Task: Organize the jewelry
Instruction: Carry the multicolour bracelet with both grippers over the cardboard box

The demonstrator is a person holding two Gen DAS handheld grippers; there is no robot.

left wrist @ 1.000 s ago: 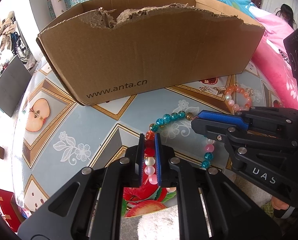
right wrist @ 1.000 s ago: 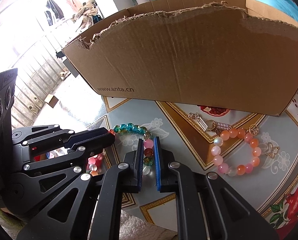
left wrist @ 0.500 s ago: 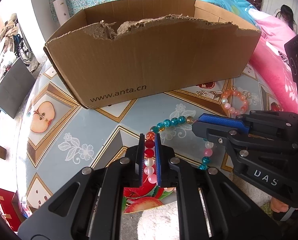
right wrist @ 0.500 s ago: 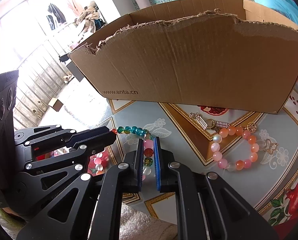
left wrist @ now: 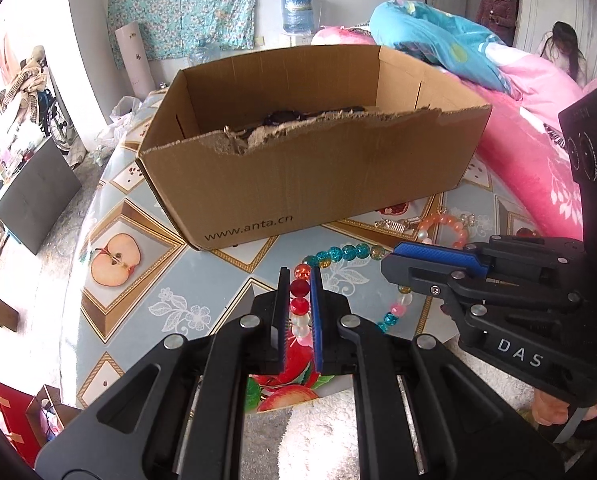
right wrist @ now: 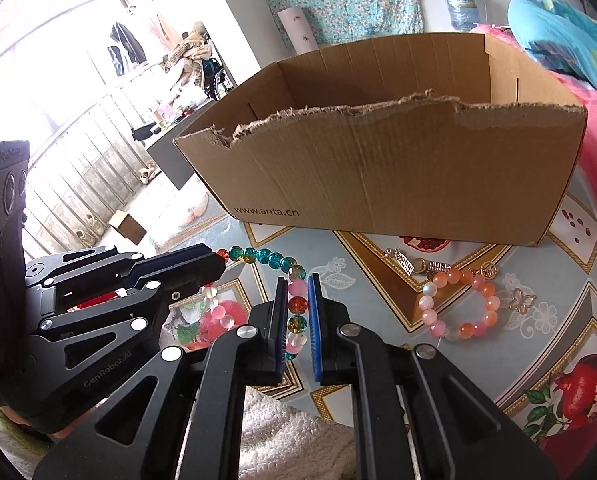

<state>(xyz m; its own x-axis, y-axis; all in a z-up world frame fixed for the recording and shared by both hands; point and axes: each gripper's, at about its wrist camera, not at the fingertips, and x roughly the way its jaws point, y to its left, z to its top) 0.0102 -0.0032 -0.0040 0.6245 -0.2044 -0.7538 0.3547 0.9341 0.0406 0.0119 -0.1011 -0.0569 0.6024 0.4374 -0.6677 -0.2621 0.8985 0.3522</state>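
A multicoloured bead necklace (left wrist: pixel 340 252) (right wrist: pixel 264 258) hangs in a loop between both grippers, above the patterned table (left wrist: pixel 146 280). My left gripper (left wrist: pixel 299 276) is shut on its red and white beads. My right gripper (right wrist: pixel 297 282) is shut on its pink, red and teal beads. Each gripper shows in the other's view, the right gripper (left wrist: pixel 402 258) to the right and the left gripper (right wrist: pixel 214 266) to the left. An open cardboard box (left wrist: pixel 318 172) (right wrist: pixel 398 172) with a torn near wall stands just beyond. Something dark lies inside it.
A pink and orange bead bracelet (right wrist: pixel 458 304) (left wrist: pixel 444 230), a silver clasp piece (right wrist: pixel 414 266) and a small gold butterfly charm (right wrist: pixel 520 300) lie on the table (right wrist: pixel 558 320) right of the necklace. Pink bedding (left wrist: pixel 530 168) borders the table's right side. Two people stand far back.
Both grippers have risen together with the necklace, lifting it off the table. The views now look over the box's torn wall into its inside.
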